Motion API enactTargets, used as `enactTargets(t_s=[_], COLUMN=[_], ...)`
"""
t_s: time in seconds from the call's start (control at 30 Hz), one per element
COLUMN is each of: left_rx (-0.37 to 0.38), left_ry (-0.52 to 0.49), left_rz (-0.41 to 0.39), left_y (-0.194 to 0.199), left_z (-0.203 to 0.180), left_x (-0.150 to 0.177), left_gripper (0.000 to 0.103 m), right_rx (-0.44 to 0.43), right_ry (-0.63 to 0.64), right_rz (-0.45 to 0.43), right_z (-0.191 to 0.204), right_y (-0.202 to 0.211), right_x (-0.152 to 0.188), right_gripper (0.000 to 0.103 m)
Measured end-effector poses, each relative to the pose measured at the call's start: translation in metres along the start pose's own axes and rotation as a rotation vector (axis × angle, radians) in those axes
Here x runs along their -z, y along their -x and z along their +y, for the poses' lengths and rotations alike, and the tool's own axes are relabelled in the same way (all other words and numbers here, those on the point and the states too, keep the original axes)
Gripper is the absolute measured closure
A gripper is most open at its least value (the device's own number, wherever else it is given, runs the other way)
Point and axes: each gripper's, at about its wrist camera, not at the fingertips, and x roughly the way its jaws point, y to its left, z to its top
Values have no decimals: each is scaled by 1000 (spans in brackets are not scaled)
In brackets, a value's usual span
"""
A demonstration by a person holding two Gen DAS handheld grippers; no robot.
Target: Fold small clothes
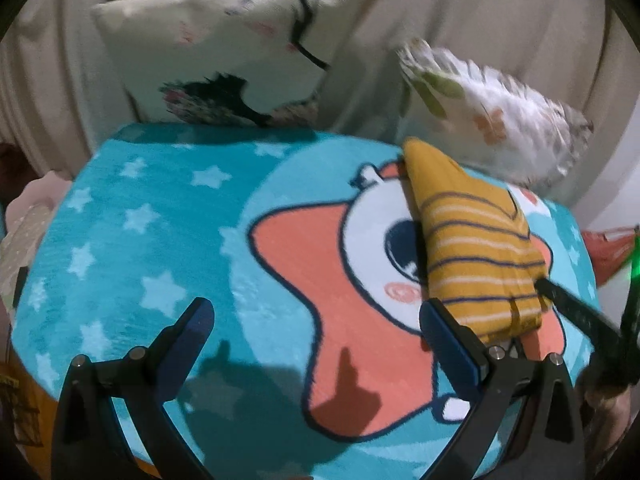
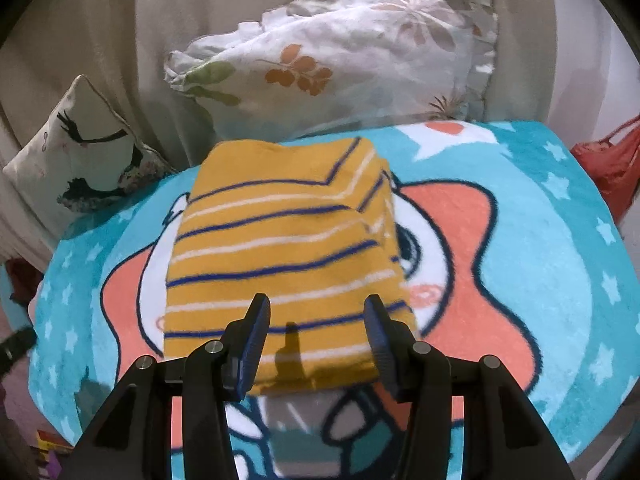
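Left gripper [image 1: 316, 322]: low in the left wrist frame, fingers spread wide, nothing between them, poised above the blanket [image 1: 120, 240]. Right finger [image 1: 448, 344] just beside the near corner of the folded shirt [image 1: 476, 248]; contact not determinable.

Right gripper [image 2: 316, 340]: bottom centre of the right wrist frame, fingers apart, nothing clamped, over the near edge of the folded shirt [image 2: 280, 248]. Also visible at lower right of the left wrist frame as a dark finger [image 1: 576, 312] reaching the garment's edge.

Folded shirt: mustard yellow with blue and white stripes, lying as a compact rectangle, centre of the right wrist frame, right of centre in the left wrist frame. Resting on the blanket's cartoon star figure [image 2: 452, 248].

Blanket [image 2: 552, 272]: teal, pale stars, covering the work surface.

Farther back: floral cushion [image 2: 340, 64] at upper centre, behind the shirt; cream cushion with black figures [image 2: 80, 148] at left. Beige curtain [image 2: 180, 8] behind both. Red item [image 2: 612, 164] at right edge, not identifiable.
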Motion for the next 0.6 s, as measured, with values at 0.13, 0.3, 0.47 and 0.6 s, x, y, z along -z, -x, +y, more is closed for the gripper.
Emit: enactTargets(t_s=[0.13,0.3,0.47,0.6], left_rx=[32,29,31,28], left_ry=[-22,-67,-68,-61], left_rz=[37,42,57,48], left_y=[-8,-8,-13,-6], left_z=[-9,-14,-10,-9], left_x=[2,7,9,9], left_gripper=[1,1,1,1], right_rx=[11,127,65,-27], right_ry=[-46,-115,-5,-75], right_rz=[107,89,-23,103], right_z=[-7,-16,8,-3], right_y=[-42,-24,-14,-62], right_x=[0,3,-39,-60], right_gripper=[51,58,58,56])
